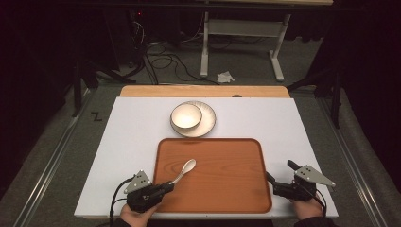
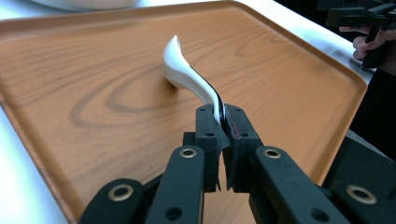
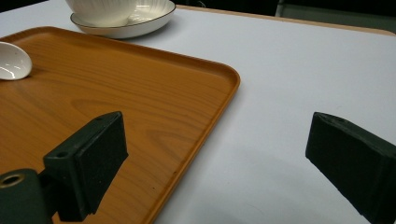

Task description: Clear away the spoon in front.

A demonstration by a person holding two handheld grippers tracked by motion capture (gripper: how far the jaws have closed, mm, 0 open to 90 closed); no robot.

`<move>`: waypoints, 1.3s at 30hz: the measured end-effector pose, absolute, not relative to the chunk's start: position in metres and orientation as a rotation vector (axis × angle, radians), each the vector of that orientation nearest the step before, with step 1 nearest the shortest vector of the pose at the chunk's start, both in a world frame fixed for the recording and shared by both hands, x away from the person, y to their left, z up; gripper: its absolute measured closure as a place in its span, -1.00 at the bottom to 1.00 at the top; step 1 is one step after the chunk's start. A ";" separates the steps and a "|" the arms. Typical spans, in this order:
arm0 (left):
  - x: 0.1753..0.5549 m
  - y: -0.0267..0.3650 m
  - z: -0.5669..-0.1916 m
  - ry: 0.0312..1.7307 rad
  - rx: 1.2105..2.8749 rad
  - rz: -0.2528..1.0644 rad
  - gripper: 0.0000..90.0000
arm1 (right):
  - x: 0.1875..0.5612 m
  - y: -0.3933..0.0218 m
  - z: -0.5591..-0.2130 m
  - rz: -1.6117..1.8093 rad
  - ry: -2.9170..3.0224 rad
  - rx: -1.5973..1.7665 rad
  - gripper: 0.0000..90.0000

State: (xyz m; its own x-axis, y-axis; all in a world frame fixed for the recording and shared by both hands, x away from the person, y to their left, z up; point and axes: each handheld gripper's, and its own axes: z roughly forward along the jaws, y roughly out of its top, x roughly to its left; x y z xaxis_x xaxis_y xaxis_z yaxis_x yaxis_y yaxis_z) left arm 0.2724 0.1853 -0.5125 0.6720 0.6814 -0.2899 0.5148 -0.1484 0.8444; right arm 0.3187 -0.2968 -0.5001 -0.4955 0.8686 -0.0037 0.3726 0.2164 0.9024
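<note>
A white ceramic spoon lies with its scoop on the wooden tray. My left gripper is shut on the spoon's handle end at the tray's near left corner. The spoon's scoop points toward the far side. My right gripper stands open at the tray's near right edge, one jaw over the tray and the other over the white table, nothing between them.
A white bowl sits on a white plate just beyond the tray's far edge. The white tabletop has free room left and right of the tray. Beyond the table are a floor with cables and a desk frame.
</note>
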 end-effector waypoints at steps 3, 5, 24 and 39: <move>0.271 0.184 -0.512 0.953 1.824 0.202 0.90 | 0.319 -0.297 -0.500 1.243 1.974 1.144 -0.86; 0.271 0.184 -0.512 0.957 1.831 0.200 0.90 | 0.319 -0.296 -0.500 1.243 1.975 1.146 -0.86; 0.269 0.189 -0.509 1.066 1.857 0.338 0.54 | 0.320 -0.295 -0.501 1.243 1.980 1.140 -0.86; 0.269 0.158 -0.518 1.018 2.130 0.345 1.00 | 0.321 -0.294 -0.501 1.246 1.985 1.139 -0.86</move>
State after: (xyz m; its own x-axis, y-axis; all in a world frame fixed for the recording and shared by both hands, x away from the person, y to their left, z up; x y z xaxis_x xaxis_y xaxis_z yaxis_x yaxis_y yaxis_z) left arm 0.2689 0.1578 -0.5177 0.6490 0.7576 -0.0695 0.5590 -0.4128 0.7191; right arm 0.3209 -0.2940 -0.5011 -0.5043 0.8635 -0.0006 0.3748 0.2196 0.9007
